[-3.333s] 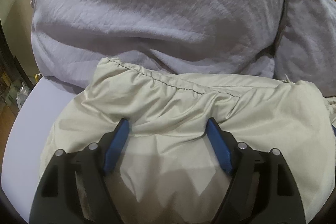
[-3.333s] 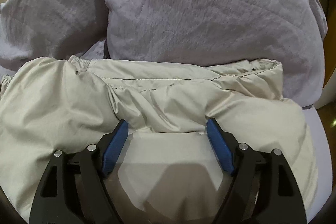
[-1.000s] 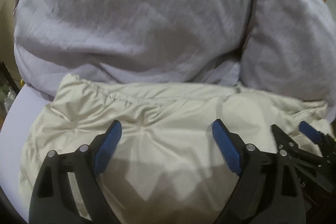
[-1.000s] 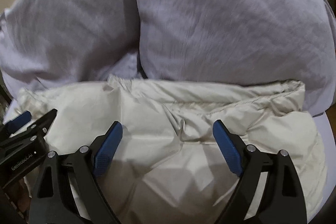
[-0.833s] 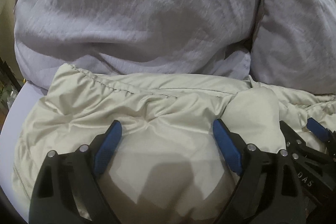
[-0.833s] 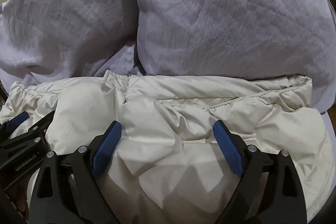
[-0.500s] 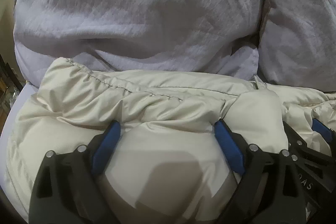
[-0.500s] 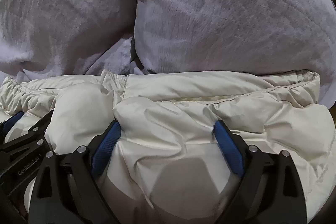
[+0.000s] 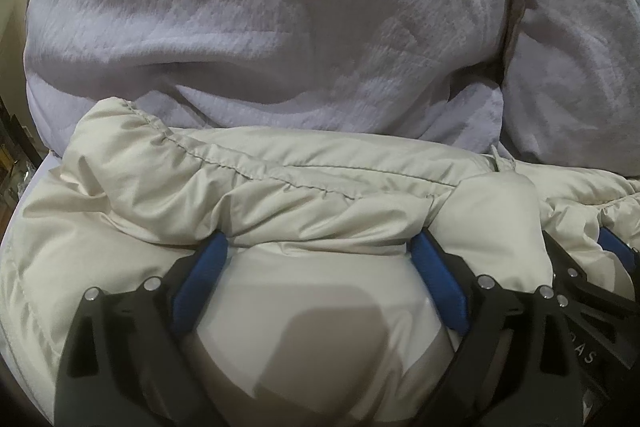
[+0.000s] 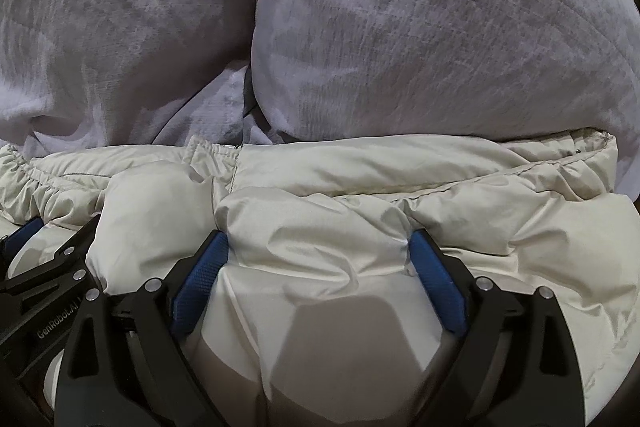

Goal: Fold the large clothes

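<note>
Side by side, the left gripper [image 9: 316, 247] and right gripper [image 10: 316, 245] press wide-open jaws, holding nothing, into a puffy cream quilted jacket [image 9: 280, 195] lying below grey rumpled bedding [image 9: 280, 27] at twelve o'clock; flattening the fold seems underway; next, likely another fold.

Puffy cream jacket [image 9: 280, 195], folded, bunched.

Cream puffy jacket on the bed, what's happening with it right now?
Both handheld grippers are pressing side by side into the cream puffy quilted jacket. The left gripper and right gripper have their jaws wide open, fabric bulging between them, nothing pinched. The jacket lies bunched against the lavender-grey pillows.
</note>
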A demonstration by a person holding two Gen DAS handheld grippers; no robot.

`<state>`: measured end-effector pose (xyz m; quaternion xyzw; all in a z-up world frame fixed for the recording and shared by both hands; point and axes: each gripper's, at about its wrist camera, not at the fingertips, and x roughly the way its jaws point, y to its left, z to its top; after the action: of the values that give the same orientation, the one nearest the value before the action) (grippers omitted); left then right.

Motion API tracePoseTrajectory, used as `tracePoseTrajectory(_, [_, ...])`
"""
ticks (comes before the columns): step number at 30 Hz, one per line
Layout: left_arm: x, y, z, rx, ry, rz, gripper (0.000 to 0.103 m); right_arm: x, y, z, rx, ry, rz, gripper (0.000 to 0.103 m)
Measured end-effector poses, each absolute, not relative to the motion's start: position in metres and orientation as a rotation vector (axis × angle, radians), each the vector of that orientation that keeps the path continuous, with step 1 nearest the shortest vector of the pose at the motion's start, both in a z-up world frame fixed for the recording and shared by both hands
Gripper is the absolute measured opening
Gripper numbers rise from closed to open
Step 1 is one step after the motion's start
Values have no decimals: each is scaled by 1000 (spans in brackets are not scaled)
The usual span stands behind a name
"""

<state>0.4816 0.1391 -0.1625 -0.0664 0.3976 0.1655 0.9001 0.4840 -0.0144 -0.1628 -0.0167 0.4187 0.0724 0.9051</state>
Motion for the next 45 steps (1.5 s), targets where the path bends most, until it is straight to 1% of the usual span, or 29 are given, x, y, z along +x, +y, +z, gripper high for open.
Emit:
tracePoseTrajectory(7, [480,137,-159,-143,829,332,93,483,-24,-163,-11,873,166,94])
tracePoseTrajectory(13, [463,149,-138,-141,838,311,93,473,-46,-149,4,892,173,94])
tracePoseTrajectory(18, [440,170,-119,-114,801,334,93,459,-83,-125,-14,836,102,94])
tracePoseTrajectory(22, [431,192,-114,-112,795,369,93,455,-120,-121,-10,828,15,94])
tracePoseTrajectory(29, [435,229,-135,-111,838,422,93,451,-168,-138,-7,859,-108,94])
tracePoseTrajectory(33, [439,244,-152,-87,857,433,93,457,-174,-151,-16,868,-118,94])
tracePoseTrajectory(45, [445,271,-175,-80,853,443,95,466,-184,-186,-30,846,-123,98])
